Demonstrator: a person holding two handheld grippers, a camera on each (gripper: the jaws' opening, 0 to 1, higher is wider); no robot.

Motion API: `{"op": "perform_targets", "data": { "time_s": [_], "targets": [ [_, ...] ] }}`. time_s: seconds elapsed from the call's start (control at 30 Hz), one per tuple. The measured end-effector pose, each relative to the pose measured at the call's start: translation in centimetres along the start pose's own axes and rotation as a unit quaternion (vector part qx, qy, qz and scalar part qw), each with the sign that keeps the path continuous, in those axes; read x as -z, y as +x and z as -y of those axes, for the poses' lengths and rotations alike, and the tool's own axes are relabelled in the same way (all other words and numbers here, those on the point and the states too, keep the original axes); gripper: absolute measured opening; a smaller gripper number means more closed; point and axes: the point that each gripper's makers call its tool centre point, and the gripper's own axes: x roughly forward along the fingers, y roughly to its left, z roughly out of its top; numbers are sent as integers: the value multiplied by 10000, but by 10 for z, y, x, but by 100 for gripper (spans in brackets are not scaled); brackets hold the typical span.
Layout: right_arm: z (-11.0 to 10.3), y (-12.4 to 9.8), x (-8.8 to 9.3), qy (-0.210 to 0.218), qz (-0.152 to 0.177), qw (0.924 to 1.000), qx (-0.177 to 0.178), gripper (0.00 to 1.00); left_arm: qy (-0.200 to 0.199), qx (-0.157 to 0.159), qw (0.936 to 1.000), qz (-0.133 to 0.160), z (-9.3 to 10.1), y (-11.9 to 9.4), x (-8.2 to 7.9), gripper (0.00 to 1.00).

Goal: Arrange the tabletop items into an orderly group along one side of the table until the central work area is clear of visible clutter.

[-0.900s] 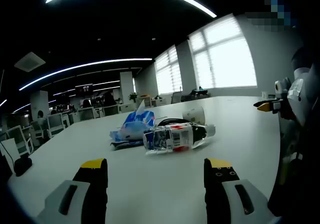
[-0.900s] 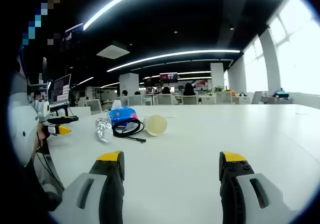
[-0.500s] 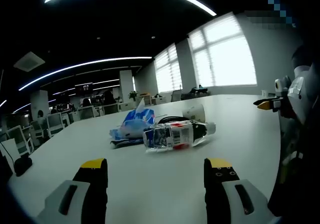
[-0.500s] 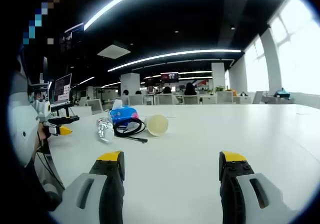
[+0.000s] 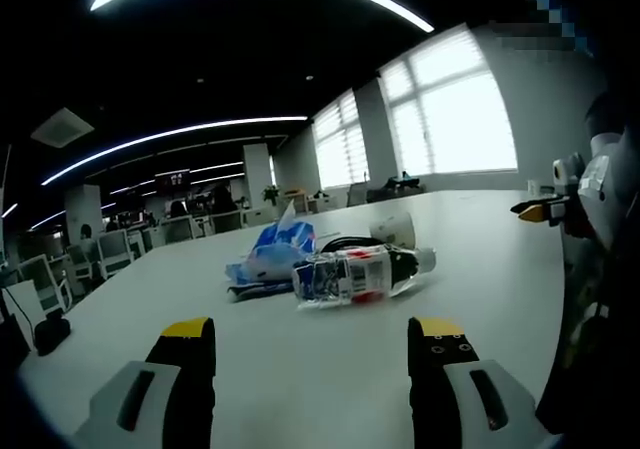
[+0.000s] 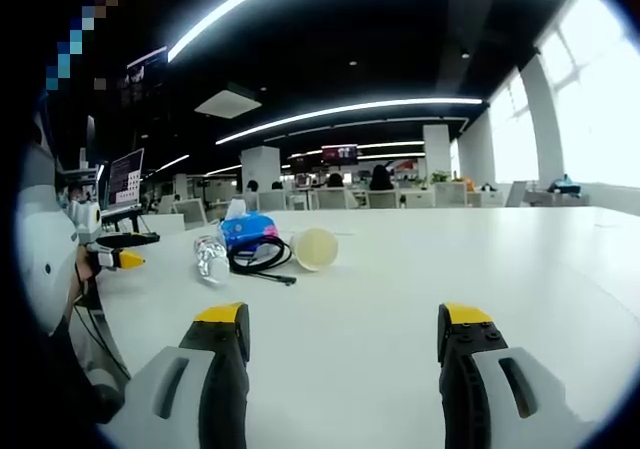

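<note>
On the white table lie a clear plastic bottle (image 5: 355,274) on its side, a blue tissue pack (image 5: 268,254), a black coiled cable (image 5: 345,242) and a paper cup (image 5: 395,229) tipped over, all clustered together. My left gripper (image 5: 312,341) stands open, a short way in front of the bottle. In the right gripper view the same bottle (image 6: 209,259), tissue pack (image 6: 246,230), cable (image 6: 259,259) and cup (image 6: 313,249) sit left of centre, farther off. My right gripper (image 6: 343,334) is open over bare table. Each gripper shows at the edge of the other's view: the right gripper (image 5: 545,210) and the left gripper (image 6: 112,259).
The white table (image 6: 480,269) stretches wide to the right in the right gripper view. A small dark object (image 5: 48,331) rests near the table's left edge in the left gripper view. Office chairs and desks stand behind; bright windows (image 5: 445,109) line one wall.
The left view has shifted slightly, so the cluster sits a bit more to the right. Nothing on the table has moved and both grippers stay open.
</note>
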Motion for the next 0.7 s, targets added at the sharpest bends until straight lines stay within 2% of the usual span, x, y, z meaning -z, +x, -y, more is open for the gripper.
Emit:
{"op": "perform_targets", "data": {
  "time_s": [0.43,0.7],
  "targets": [
    [0,-2,2,4,-10,10000,-24,74,9,8,10000,-36,1,-2,1,78],
    [-5,-1,6,-7,-109,9999,-86,74,-132,42,9998,129,3,-3,-5,76]
  ]
}}
